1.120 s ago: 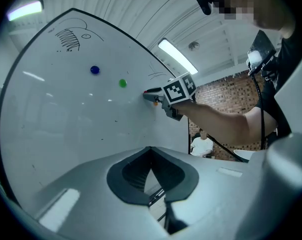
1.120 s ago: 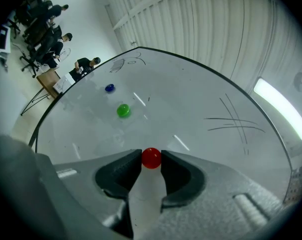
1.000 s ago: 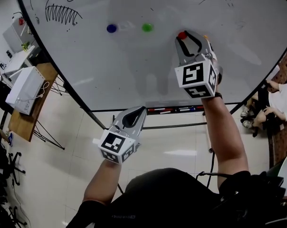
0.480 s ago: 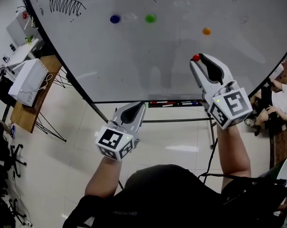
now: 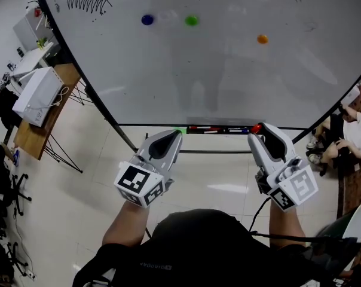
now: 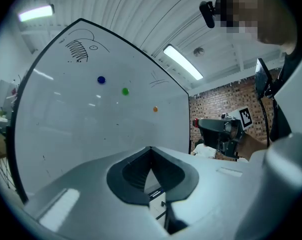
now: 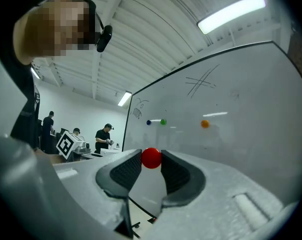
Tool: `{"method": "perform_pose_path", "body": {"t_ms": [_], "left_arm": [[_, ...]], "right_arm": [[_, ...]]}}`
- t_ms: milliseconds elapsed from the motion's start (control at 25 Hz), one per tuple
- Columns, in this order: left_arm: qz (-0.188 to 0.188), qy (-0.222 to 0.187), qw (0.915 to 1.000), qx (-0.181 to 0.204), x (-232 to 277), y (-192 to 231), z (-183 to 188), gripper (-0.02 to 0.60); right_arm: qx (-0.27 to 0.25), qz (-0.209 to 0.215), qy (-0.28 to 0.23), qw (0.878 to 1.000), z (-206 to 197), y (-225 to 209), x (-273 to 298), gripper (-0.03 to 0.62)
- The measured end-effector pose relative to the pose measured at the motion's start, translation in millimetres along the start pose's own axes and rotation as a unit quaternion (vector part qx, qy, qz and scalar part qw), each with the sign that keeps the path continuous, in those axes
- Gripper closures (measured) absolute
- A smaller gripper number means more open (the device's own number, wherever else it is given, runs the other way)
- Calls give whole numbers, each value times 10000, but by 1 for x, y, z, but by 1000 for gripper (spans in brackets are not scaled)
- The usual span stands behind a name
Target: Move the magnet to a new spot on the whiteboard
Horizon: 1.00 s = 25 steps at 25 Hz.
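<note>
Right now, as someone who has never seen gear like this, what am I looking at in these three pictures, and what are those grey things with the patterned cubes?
There is no robot here. A person holds a two-jaw tool in each hand, and the patterned cubes are part of those tools. The head view comes from a camera on the person's head, looking down past both arms. The left and right gripper views come from a camera riding on each tool, looking along its jaws. In front stands a whiteboard with some scribbles and three round magnets stuck to it: a blue magnet, a green magnet and an orange magnet. The left gripper is shut with nothing in it. The right gripper is closed on a red magnet, pinched between its jaw tips.
</note>
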<state>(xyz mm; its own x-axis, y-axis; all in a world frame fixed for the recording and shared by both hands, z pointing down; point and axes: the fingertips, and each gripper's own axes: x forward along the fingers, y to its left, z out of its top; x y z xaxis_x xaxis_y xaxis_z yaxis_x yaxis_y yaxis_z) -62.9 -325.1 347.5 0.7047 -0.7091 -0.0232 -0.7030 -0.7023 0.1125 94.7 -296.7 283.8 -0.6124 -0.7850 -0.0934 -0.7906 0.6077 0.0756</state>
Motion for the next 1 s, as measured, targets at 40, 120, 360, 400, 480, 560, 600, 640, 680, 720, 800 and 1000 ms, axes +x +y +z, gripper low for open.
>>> {"method": "perform_pose_path", "body": {"t_ms": [40, 120, 360, 400, 480, 560, 600, 640, 680, 720, 800, 1000], "left_arm": [[21, 0, 10000, -4, -1, 0, -1, 566], [57, -2, 10000, 3, -2, -1, -2, 566], [82, 73, 9999, 31, -6, -3, -6, 566], [85, 84, 9999, 31, -7, -4, -7, 566], [79, 98, 9999, 36, -9, -5, -7, 566], [52, 108, 9999, 48, -9, -7, -7, 566], [37, 110, 9999, 51, -9, -8, -7, 566], [26, 111, 9999, 53, -10, -9, -8, 566], [17, 111, 9999, 55, -10, -10, -7, 566], [8, 112, 9999, 60, -10, -10, -7, 566], [-9, 117, 9999, 83, -11, -11, -7, 566], [19, 158, 9998, 109, -13, -9, -11, 566]], "right_arm": [[49, 26, 15, 10000, -5, 4, -3, 485], [96, 61, 16, 9999, -16, 11, -10, 485], [459, -4, 213, 9987, -55, 25, -25, 485], [498, 14, 261, 9984, -59, 27, -26, 485], [492, 57, 328, 9982, -64, 33, -26, 485], [445, 79, 341, 9984, -65, 37, -27, 485], [429, 74, 339, 9985, -65, 38, -27, 485], [428, 65, 333, 9985, -64, 38, -27, 485], [439, 57, 327, 9985, -64, 38, -27, 485], [452, 53, 324, 9984, -64, 38, -27, 485], [465, 40, 334, 9983, -65, 38, -27, 485], [476, 32, 404, 9980, -69, 41, -25, 485]]}}
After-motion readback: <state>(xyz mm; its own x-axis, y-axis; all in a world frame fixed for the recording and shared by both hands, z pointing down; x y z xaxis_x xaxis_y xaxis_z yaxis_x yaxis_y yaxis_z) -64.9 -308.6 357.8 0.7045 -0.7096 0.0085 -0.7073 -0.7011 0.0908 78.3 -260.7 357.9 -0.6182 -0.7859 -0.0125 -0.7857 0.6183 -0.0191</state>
